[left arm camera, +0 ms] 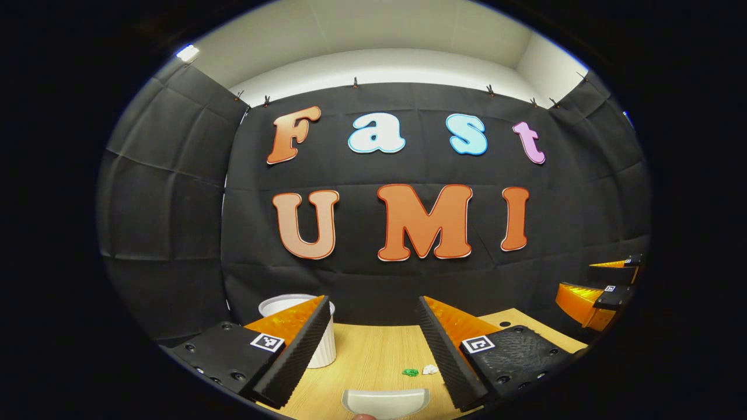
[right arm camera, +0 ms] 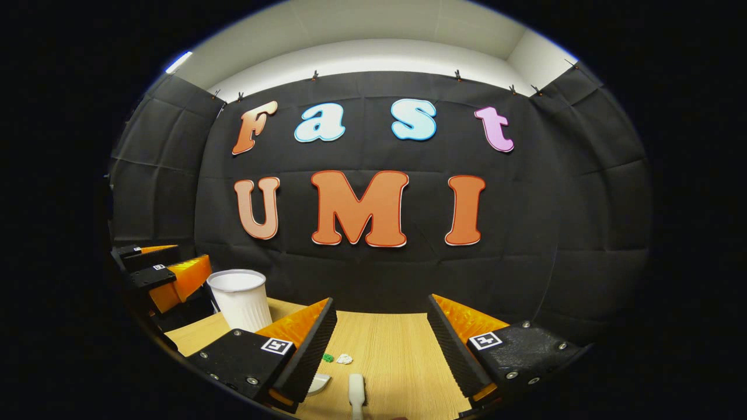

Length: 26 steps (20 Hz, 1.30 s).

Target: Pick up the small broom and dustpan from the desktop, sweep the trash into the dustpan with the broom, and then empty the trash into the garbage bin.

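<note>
Here, nothing is picked up yet; both grippers hover above the desk.

Left gripper view: the left gripper (left arm camera: 373, 344) hangs with jaws spread wide and nothing between them. The white dustpan (left arm camera: 385, 402) lies on the wooden desktop (left arm camera: 373, 356) directly below and between the fingers, its long axis crosswise to them. The green scrap (left arm camera: 410, 371) and white scrap (left arm camera: 430, 369) lie just beyond it, side by side. The white ribbed garbage bin (left arm camera: 324, 347) stands partly behind the left finger.

Right gripper view: the right gripper (right arm camera: 382, 344) is likewise agape and empty. The white broom handle (right arm camera: 356, 394) lies below its gap, running along the fingers' direction. The dustpan's edge peeks out by the left finger.

Nearer hand, judged: left for the dustpan, right for the broom.

Difference: the broom shows in the right gripper view; the left gripper view gives the dustpan's full width.
</note>
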Each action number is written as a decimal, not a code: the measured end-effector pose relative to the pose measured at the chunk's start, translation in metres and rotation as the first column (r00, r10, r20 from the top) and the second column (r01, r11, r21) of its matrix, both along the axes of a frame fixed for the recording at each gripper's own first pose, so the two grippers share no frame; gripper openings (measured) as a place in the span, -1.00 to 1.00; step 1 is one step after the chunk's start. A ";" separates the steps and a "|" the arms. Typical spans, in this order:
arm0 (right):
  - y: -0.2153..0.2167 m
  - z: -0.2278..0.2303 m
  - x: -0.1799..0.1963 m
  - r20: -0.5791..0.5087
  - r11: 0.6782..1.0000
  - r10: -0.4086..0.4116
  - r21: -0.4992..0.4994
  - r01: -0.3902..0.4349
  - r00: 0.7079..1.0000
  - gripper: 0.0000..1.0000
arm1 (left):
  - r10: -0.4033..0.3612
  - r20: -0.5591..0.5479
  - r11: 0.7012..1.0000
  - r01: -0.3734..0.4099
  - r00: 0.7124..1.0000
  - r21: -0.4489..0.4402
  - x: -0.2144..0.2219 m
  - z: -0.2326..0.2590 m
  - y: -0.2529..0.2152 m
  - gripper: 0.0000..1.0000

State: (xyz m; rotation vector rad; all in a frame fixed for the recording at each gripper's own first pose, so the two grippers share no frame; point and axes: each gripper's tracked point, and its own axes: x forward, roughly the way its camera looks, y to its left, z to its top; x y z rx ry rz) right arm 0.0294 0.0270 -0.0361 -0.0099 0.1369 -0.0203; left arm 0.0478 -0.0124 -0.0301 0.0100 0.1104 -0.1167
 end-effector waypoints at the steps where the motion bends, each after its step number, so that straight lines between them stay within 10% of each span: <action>1: 0.001 -0.005 0.000 -0.015 1.000 0.002 -0.004 -0.002 1.000 0.87 | 0.000 -0.013 1.000 0.000 1.000 0.003 0.001 -0.005 0.000 0.87; 7: 0.008 -0.073 0.001 -0.208 0.999 0.041 0.016 -0.038 0.977 0.87 | -0.002 -0.138 1.000 0.004 0.990 0.012 0.002 -0.059 -0.005 0.89; 12: 0.022 -0.149 -0.010 -0.423 0.992 0.125 0.047 -0.116 0.898 0.87 | 0.027 -0.285 1.000 -0.025 0.958 0.010 -0.012 -0.117 -0.012 0.89; 19: 0.030 -0.239 -0.040 -0.652 0.978 0.202 0.098 -0.182 0.731 0.89 | 0.040 -0.525 0.999 -0.016 0.850 0.051 -0.053 -0.211 -0.027 0.89; 26: 0.037 -0.267 -0.039 -0.709 0.988 0.141 0.051 -0.149 0.691 0.89 | 0.002 -0.673 0.997 0.049 0.739 0.057 -0.052 -0.283 -0.022 0.91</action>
